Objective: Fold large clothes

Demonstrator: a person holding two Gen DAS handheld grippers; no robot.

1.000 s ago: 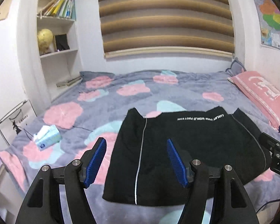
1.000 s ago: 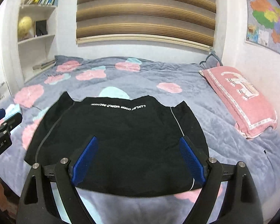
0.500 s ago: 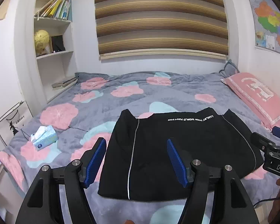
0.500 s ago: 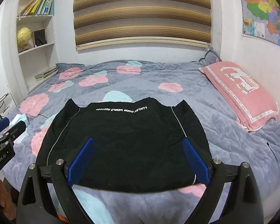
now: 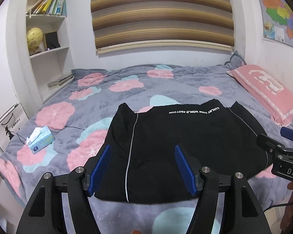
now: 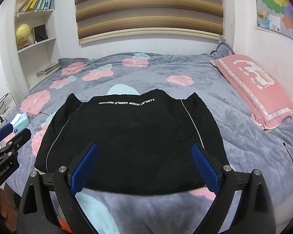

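Observation:
A black garment [image 5: 181, 142] with white piping and white lettering lies folded flat on the bed, near its front edge; it also shows in the right wrist view [image 6: 132, 136]. My left gripper [image 5: 142, 152] is open and empty, held above the garment's front left part. My right gripper [image 6: 145, 152] is open and empty, held above the garment's front edge. Each gripper shows at the side of the other's view: the right one [image 5: 277, 152] and the left one [image 6: 7, 142].
The bed has a grey quilt [image 5: 166, 85] with pink and blue flowers. A tissue pack [image 5: 40, 139] lies at the left, a pink pillow [image 6: 257, 89] at the right. White shelves [image 5: 46, 44] stand at the far left, a blind-covered window behind.
Both grippers have drawn back and risen a little from the garment. The garment has not moved. Both stay open.

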